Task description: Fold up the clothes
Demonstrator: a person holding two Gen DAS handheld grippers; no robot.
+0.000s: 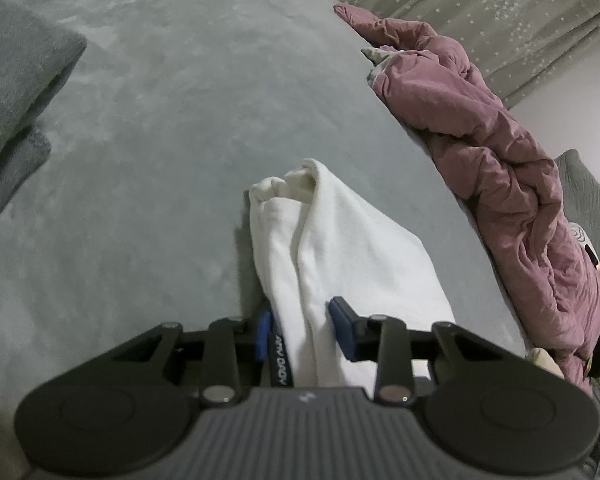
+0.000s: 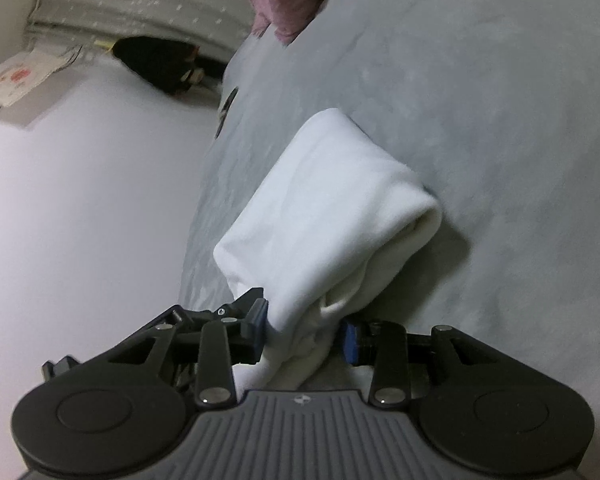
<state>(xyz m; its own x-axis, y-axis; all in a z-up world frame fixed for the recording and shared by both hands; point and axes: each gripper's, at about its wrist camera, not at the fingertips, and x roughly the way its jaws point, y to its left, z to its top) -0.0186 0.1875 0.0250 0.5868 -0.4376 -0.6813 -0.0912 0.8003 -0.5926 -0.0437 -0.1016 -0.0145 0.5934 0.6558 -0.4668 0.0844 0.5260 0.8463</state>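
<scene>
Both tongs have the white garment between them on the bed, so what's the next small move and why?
Probably lift both ends a little together and carry the white garment clear of the grey bedspread. The left tongs and right tongs each pinch a bunched end, while the folded far end rests on the bedspread, so one-sided pulling would likely undo the fold.

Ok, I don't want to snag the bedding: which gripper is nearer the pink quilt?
Left. The pink quilt runs close beside the left gripper, on its right; from the right gripper it lies far ahead, beyond the white garment both hold.
</scene>
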